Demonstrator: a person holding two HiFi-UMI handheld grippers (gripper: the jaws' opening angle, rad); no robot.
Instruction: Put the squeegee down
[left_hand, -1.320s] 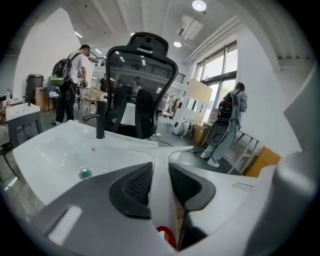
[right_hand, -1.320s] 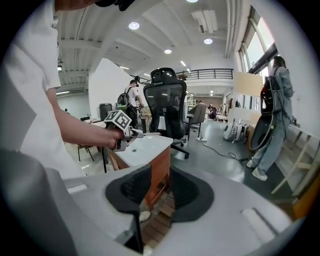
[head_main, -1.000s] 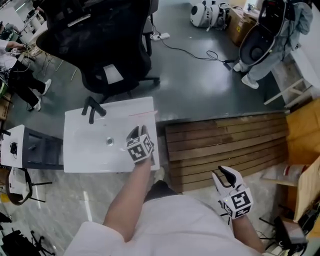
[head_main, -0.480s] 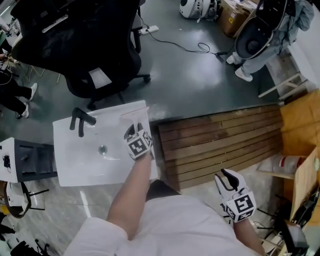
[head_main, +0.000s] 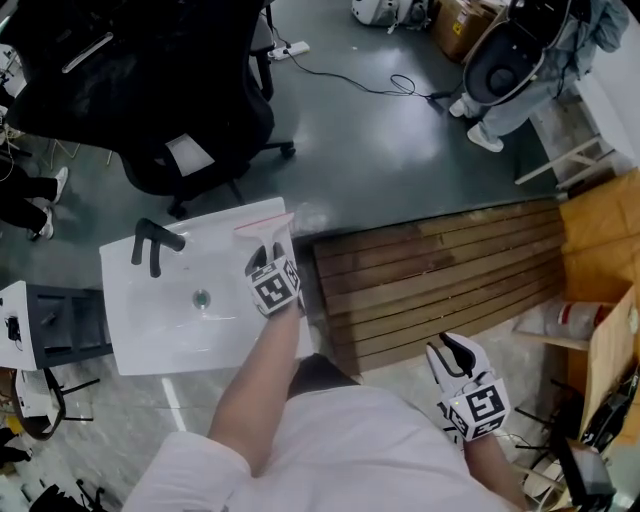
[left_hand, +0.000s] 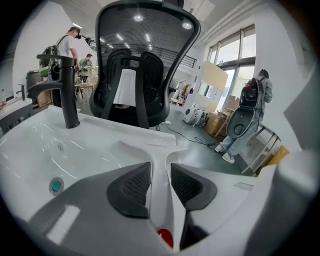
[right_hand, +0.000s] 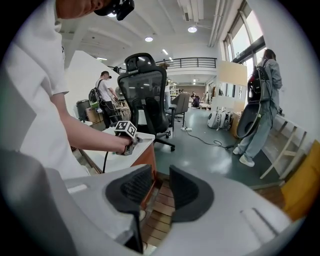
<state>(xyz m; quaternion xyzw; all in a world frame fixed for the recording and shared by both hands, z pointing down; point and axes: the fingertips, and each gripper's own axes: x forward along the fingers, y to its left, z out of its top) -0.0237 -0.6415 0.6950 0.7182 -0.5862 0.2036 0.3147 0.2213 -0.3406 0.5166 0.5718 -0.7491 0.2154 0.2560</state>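
Squeegee (head_main: 266, 232) rests on sink (head_main: 130, 330) right rim, handle between left gripper (head_main: 268, 262) jaws. These have just been opening, pads barely off it. I'd widen fully, then back out along the handle, no nudging. Right gripper (right_hand: 160, 187) apart, empty.

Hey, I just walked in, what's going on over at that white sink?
A person is working with a handheld gripper in each hand. The left gripper has the white squeegee at the right-hand edge of the white sink. The blade end appears to rest on the rim and the handle lies between the jaws. Those jaws have just been opening, so the squeegee looks as good as set down. The right gripper is open and empty, held over the wooden slats beside the sink.
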